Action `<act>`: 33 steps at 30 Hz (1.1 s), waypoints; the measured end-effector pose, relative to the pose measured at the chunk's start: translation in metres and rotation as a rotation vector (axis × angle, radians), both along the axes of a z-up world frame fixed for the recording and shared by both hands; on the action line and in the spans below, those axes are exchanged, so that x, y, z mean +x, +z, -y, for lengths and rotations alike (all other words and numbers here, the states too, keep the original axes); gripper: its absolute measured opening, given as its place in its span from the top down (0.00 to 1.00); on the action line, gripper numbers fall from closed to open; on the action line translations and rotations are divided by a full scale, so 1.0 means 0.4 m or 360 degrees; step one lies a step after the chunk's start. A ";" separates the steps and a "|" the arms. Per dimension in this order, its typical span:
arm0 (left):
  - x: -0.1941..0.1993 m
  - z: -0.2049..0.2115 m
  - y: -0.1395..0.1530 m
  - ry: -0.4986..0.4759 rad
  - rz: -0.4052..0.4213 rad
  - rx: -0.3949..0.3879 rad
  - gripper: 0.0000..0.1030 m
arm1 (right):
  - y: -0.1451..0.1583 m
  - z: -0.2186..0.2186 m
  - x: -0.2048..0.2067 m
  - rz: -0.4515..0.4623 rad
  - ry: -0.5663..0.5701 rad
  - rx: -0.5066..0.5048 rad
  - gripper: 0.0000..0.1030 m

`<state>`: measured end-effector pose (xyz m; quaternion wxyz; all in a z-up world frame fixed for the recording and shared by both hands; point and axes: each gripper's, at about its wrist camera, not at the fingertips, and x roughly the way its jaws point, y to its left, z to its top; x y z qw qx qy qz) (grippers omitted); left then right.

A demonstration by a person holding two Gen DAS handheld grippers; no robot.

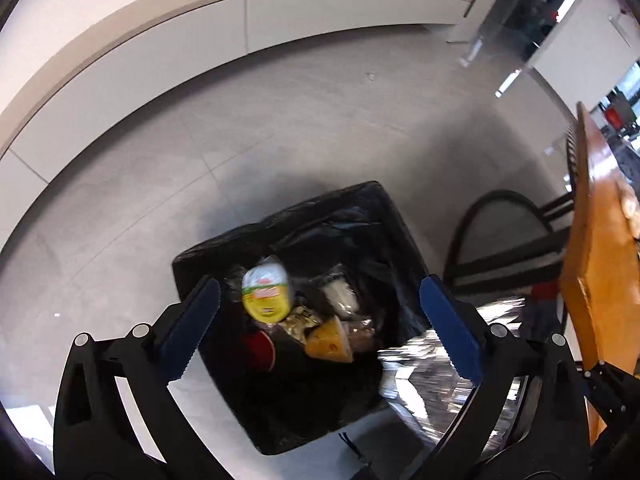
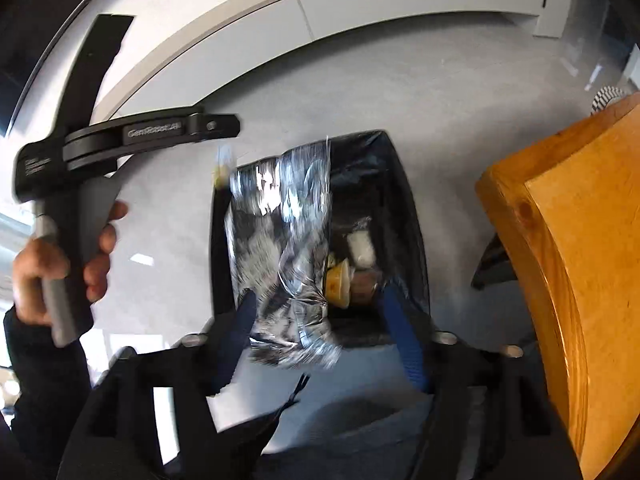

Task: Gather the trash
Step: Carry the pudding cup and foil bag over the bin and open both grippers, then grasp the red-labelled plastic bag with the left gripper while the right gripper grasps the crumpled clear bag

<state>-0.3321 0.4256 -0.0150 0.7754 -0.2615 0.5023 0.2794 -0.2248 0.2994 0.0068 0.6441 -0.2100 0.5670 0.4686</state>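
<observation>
One bin point(image 1: 384, 216), black liner, on the grey floor point(image 1: 280, 128) beside the wooden surface point(image 1: 600, 240). Both tools above it, looking down.

Left tool point(image 1: 316, 320): jaws spread wide, nothing between the two blue pads. Its view counts roughly five trash pieces in the bin: one yellow-white packet point(image 1: 267, 294), one red round item point(image 1: 260, 350), one orange wrapper point(image 1: 330, 340), one clear plastic bag point(image 1: 340, 294), one brownish wrapper, too blurred to identify.

Right tool point(image 2: 320, 336): jaws also apart. One silver foil bag point(image 2: 280, 248) hangs over the bin's left half, motion-blurred; its lower end lies between the pads by the left one, contact unclear. Foil bag also seen at the bin's edge in the left view point(image 1: 432, 372).

One hand point(image 2: 60, 264) holds the left tool's handle.
</observation>
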 end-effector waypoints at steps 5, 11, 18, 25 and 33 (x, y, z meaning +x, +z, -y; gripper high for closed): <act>0.001 -0.012 0.006 0.0032 0.0025 -0.0022 0.06 | 0.014 0.031 0.019 -0.0013 -0.0013 0.0034 0.35; 0.067 0.019 0.033 -0.0050 0.0076 -0.0011 0.06 | 0.044 0.085 0.028 -0.0014 -0.0101 0.0101 0.35; 0.196 0.118 0.066 -0.0227 0.0119 -0.0023 0.06 | 0.104 0.183 0.115 0.0058 -0.0244 0.0140 0.35; 0.368 0.258 0.133 -0.0465 0.0195 -0.0050 0.06 | 0.147 0.332 0.263 0.0117 -0.0468 0.0127 0.35; 0.602 0.445 0.176 -0.0740 0.0218 -0.0106 0.06 | 0.178 0.538 0.489 0.0147 -0.0815 0.0112 0.35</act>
